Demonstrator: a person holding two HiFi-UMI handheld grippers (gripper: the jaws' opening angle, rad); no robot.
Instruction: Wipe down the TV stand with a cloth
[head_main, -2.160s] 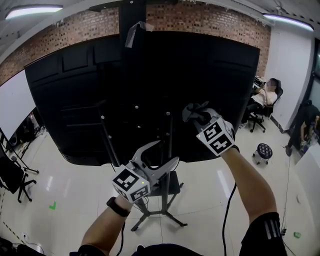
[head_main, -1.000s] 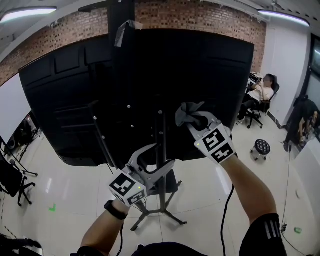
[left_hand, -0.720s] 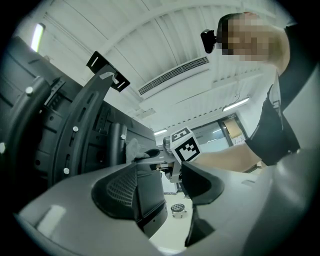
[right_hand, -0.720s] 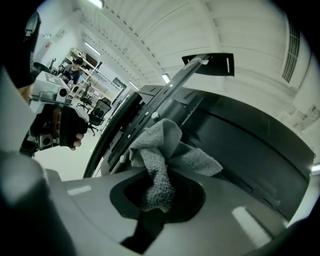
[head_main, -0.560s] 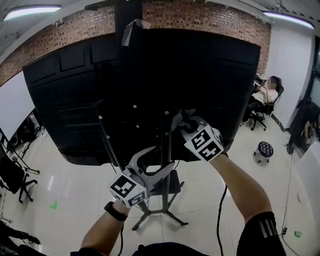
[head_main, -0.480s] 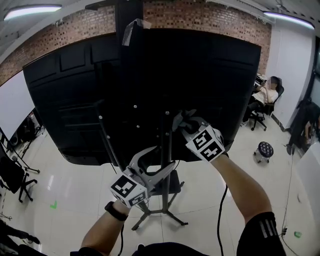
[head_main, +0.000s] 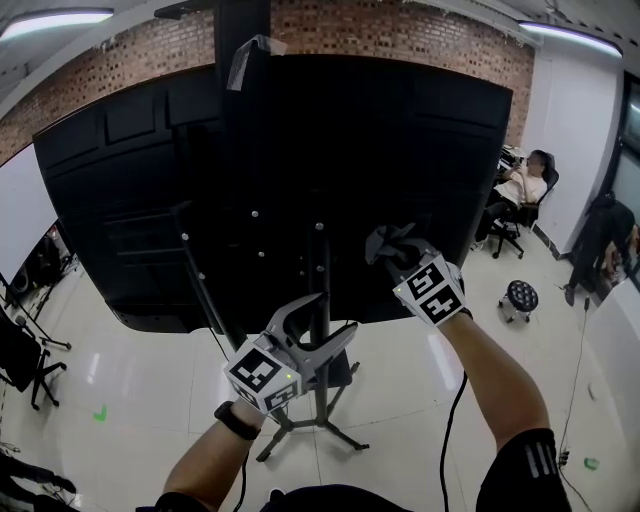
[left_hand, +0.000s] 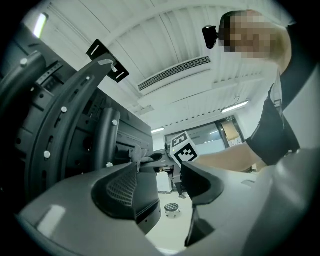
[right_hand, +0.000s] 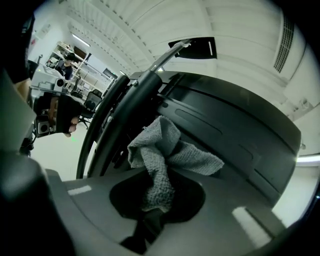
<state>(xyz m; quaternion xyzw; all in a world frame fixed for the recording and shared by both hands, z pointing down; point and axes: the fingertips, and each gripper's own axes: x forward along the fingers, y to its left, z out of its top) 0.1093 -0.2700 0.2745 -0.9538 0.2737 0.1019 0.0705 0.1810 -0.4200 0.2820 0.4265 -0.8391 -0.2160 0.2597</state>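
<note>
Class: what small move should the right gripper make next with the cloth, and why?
Probably ease the right gripper left, pressing the cloth onto the stand's post: the jaws grip the cloth, and it sits just right of the post.

Brick wall (head_main: 400, 30) at back, strip light (head_main: 55, 20) top L. Seated person (head_main: 522, 185) in an office chair at R, round stool (head_main: 521, 295) near them on glossy white floor (head_main: 130, 380). Green mark (head_main: 99, 412) on floor lower L; black chair (head_main: 20, 360) at L edge.

TV stand (head_main: 321, 265) top cropped, cloth (head_main: 384, 241) contact perhaps hidden
</note>
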